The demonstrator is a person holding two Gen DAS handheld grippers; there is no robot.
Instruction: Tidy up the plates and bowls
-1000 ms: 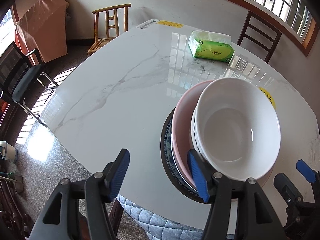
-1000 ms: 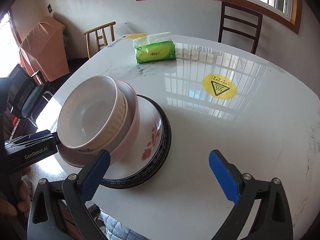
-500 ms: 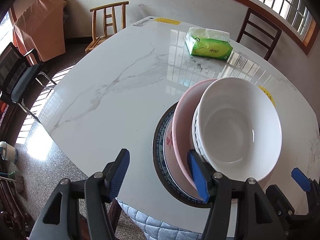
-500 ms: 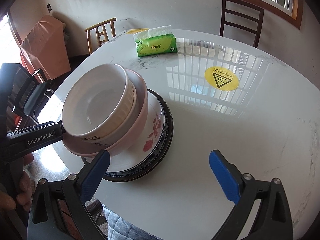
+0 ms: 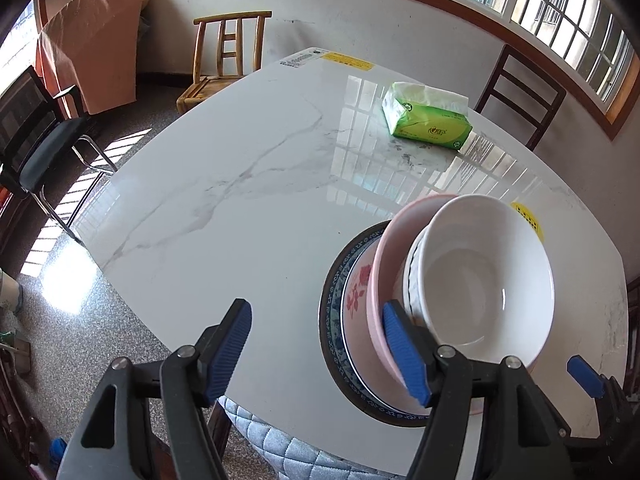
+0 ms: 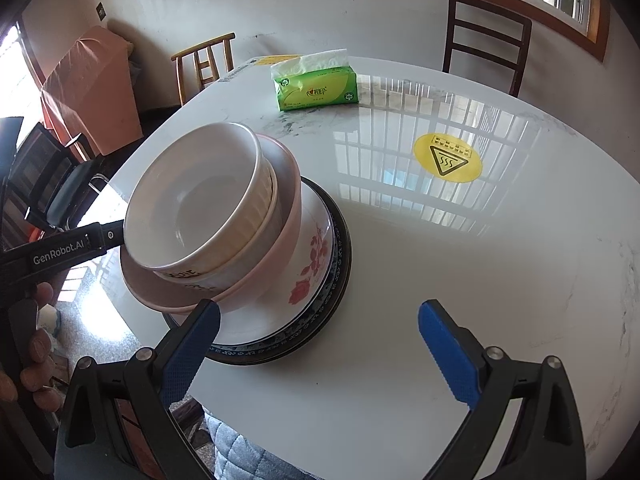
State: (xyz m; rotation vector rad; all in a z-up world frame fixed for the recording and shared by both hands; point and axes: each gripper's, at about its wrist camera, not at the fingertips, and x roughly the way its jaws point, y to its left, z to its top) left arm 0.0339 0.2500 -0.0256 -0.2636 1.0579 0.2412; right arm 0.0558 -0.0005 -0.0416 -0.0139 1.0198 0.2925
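Observation:
A stack stands on the white marble table (image 5: pixel 240 208): a dark-rimmed plate (image 6: pixel 340 264) at the bottom, a white plate with red flowers (image 6: pixel 312 256), a pink bowl (image 6: pixel 288 200) and two nested white bowls (image 6: pixel 200 200) on top. The stack also shows in the left wrist view (image 5: pixel 480 280). My left gripper (image 5: pixel 316 344) is open, its right finger beside the pink bowl's near rim (image 5: pixel 376 288). My right gripper (image 6: pixel 320 344) is open and empty, just in front of the stack.
A green tissue pack (image 6: pixel 316 88) lies at the far side of the table. A yellow hot-surface sticker (image 6: pixel 447 158) marks the table's middle. Chairs (image 5: pixel 228 60) stand around the table. A quilted cushion (image 6: pixel 240 456) sits below the near edge.
The stack of bowls and plates has slid farther onto the table, away from the near edge. Both grippers have stayed open.

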